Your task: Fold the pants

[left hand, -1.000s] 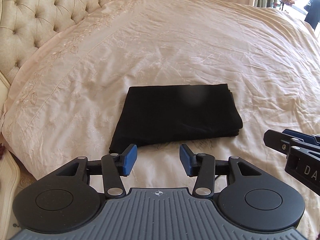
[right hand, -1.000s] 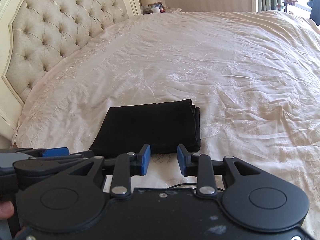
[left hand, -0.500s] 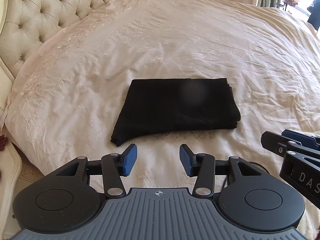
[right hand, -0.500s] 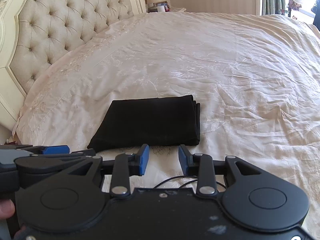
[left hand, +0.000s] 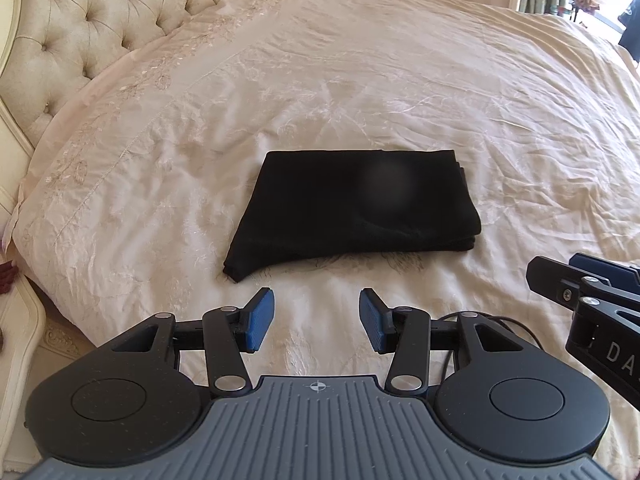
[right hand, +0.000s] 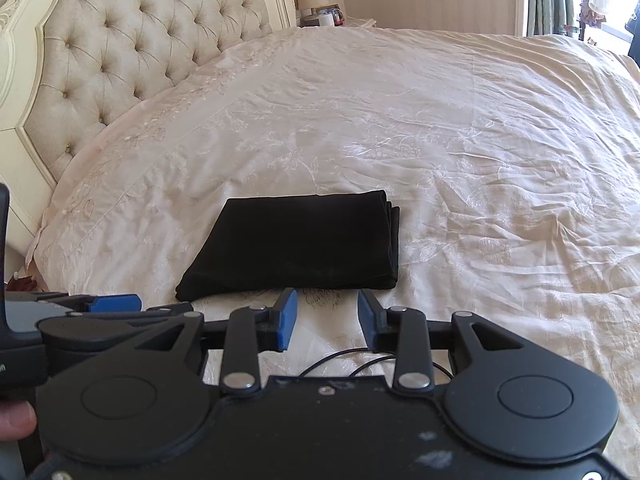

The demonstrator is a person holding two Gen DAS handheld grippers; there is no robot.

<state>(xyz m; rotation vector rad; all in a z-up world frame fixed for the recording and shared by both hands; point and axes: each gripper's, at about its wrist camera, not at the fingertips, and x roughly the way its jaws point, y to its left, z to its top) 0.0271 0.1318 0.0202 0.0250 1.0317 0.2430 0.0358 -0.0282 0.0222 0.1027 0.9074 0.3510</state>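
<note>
I think the folding is done, or almost done; the black pants [left hand: 352, 208] lie in front of my 2 grippers as a flat, neat block on the bed cover [left hand: 400, 80], with the layers stacked at the right edge. My left gripper [left hand: 316, 320] is wide, with nothing between its blue pads [left hand: 258, 320]; it hangs over the bed cover, near the front edge of the pants but not touching them. My right gripper [right hand: 327, 319] is wide too and holds nothing; the pants [right hand: 296, 248] sit just past its tips, a bit to the left of its middle. From the left camera I can see the right gripper off to the right side, and from the right camera I can see the left one low on the left; so the 2 are side by side and apart.

The 1 untidy spot is the near left corner of the pants, which sticks out toward my left gripper in a small point. I judge the next move is a small one; either tuck that corner in with the left gripper so the block is square, or pull both grippers away and leave the pants as they are. If I tuck, I must go slow and low, so the top layer does not slide off the stack.
</note>
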